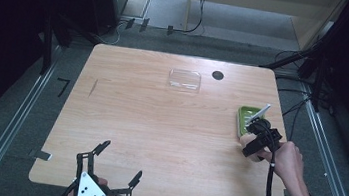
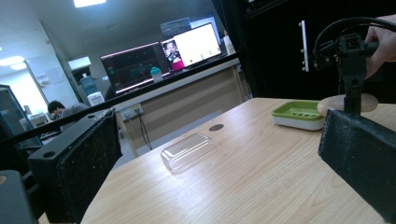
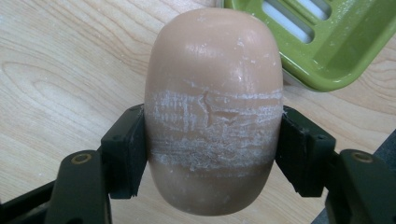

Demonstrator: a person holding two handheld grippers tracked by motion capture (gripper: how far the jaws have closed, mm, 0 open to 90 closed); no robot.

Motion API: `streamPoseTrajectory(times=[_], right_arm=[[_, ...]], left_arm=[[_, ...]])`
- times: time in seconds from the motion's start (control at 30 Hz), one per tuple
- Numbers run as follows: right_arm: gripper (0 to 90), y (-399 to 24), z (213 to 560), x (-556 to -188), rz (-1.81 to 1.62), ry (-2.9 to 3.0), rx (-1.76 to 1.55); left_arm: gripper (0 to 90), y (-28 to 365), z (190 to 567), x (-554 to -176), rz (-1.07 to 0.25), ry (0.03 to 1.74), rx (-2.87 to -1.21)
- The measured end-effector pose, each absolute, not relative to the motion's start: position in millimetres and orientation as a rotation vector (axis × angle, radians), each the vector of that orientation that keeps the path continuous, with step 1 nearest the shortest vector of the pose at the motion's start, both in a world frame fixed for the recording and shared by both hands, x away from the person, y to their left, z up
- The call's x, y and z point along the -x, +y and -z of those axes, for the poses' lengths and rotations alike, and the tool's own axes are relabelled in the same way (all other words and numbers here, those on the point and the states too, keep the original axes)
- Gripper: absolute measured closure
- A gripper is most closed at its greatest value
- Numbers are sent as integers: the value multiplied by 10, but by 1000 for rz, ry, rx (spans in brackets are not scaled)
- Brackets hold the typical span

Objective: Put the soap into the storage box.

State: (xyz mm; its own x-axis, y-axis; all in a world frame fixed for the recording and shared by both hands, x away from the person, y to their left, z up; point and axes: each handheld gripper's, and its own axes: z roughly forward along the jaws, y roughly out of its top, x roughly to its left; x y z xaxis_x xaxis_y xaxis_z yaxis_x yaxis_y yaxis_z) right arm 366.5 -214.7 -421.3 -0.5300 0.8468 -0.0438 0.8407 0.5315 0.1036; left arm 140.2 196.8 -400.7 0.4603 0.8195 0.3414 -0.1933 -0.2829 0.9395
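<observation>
- The right gripper holds a beige bar of soap; its two black pads press on the long sides of the bar, near the middle, where the soap surface is scratched white.
- The rounded far end of the soap sticks out beyond the fingertips, and a shorter part stays behind them, toward the gripper body.
- In the high view, the right gripper is at the right edge of the wooden table, with the person's right hand behind it.
- The green soap dish lies just ahead of the fingertips and a little to one side. It is very near the far end of the soap, and I cannot tell if they touch. The dish has a slotted floor and a white base.
- I cannot tell if the soap rests on the table or hangs just above it.
- The left gripper waits at the near edge of the table, well apart from the soap. Its jaws stand wide and nothing is between them.
- A clear plastic lid lies far ahead of both grippers, near a dark round hole in the tabletop.
- My judgement: the step in hand is carrying the soap to the dish, with the grasp already made.
- The next move probably needs a small lift over the dish rim, then the bar centred above the slots and lowered flat before the pads let go.
- The soap looks slippery, so a tilted release could let it slide off the rim.
</observation>
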Motion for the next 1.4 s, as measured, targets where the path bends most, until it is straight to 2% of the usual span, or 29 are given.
streamPoseTrajectory(times=[1.4], right_arm=[[334, -2201, 4107, -3919, -213, 2581, -1525]], left_arm=[[0, 1957, 4010, -1411, -1091, 568, -1554]])
